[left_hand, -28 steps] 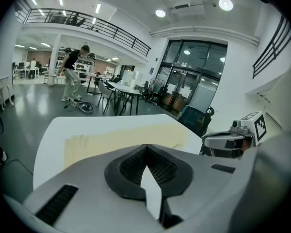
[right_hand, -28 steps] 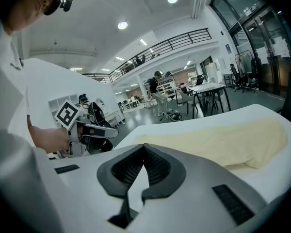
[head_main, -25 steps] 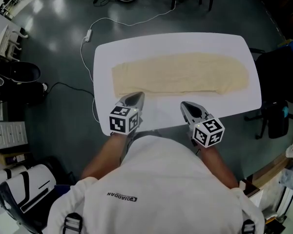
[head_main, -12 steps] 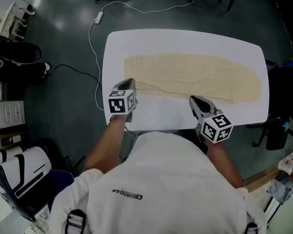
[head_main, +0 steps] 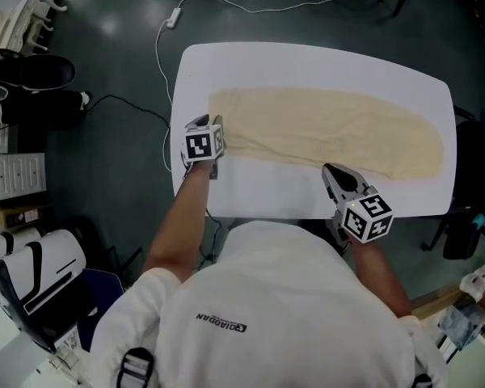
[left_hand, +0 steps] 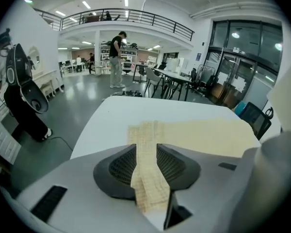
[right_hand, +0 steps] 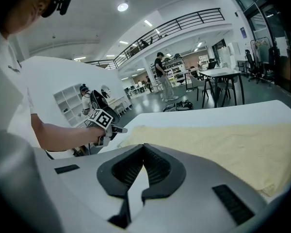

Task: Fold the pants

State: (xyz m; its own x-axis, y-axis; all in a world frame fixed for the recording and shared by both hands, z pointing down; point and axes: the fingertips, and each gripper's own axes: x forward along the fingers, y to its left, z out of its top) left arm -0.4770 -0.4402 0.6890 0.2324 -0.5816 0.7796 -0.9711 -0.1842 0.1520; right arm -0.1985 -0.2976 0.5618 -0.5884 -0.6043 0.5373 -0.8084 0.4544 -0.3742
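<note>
1. Left gripper (head_main: 199,124) at the near left corner of the pants (head_main: 331,128): jaws spread, just opened, cream cloth showing in the gap, no squeeze on it visible.
2. Right gripper (head_main: 332,169) low over the white table (head_main: 307,61), just beside the near edge of the pants: jaws pressed together at the tips, holding nothing.
3. Pants laid flat and lengthwise across the table, cream, with a fine waffle weave seen up close in the left gripper view.
4. Black-and-white square codes on the left cube (head_main: 203,145) and on the right cube (head_main: 366,217).
5. Small dark print (head_main: 222,322) across the back of the person's white shirt (head_main: 283,297), upside down in the head view, too small to read with certainty.
6. White cable (head_main: 175,18) on the grey floor past the table's far left corner.
</note>
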